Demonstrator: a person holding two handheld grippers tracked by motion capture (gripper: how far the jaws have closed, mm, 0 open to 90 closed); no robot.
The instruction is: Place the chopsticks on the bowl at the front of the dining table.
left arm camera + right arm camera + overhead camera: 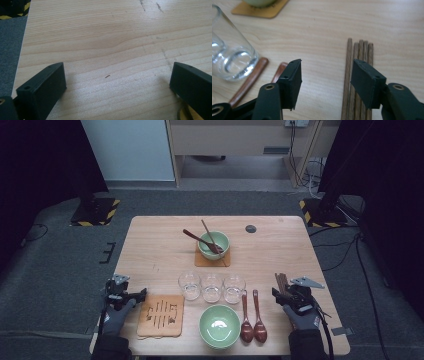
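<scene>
Wooden chopsticks (358, 75) lie bundled, pointing away lengthwise

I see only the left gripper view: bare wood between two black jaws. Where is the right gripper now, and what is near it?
Observer: The right gripper is at the table's right side, over a bundle of chopsticks.
Operator: Does it hold them already?
Observer: No. In the right gripper view the jaws stand apart, with the left-most stick between them and the rest under the right-hand jaw.
Operator: What else lies close there?
Observer: Two brown spoons lie side by side, between the chopsticks and a green bowl.
</scene>
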